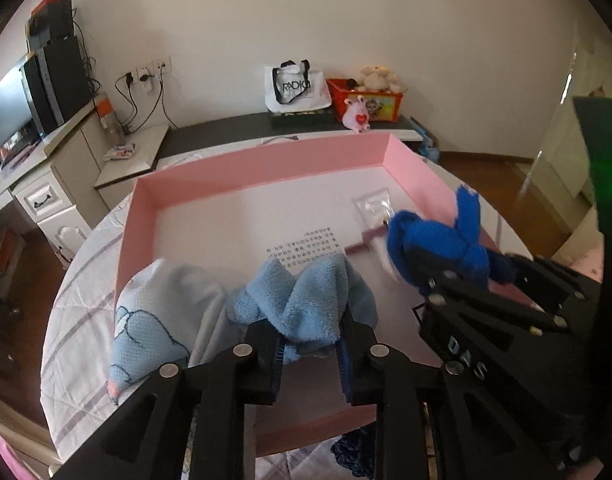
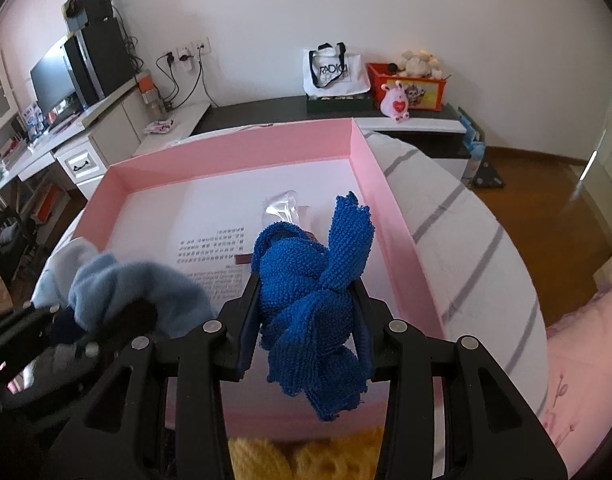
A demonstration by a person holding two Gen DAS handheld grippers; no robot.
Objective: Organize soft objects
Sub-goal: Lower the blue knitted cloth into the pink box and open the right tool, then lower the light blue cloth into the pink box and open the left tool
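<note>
Now we hold both cloths over the pink box [image 1: 266, 164], ready to drop. Our left gripper [image 1: 310, 354] clamps the light blue towel [image 1: 306, 300]; our right gripper [image 2: 306, 332] clamps the dark blue knitted cloth [image 2: 310, 280].

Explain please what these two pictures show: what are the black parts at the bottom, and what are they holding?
The black parts are two hand-held grippers; a person carries one in each hand. Each picture comes from a camera on one gripper, looking along its fingers. The left gripper holds a light blue towel. The right gripper holds a dark blue knitted cloth. Both hang over an open pink box on a table with a striped cover. A small clear packet lies in the box.
</note>
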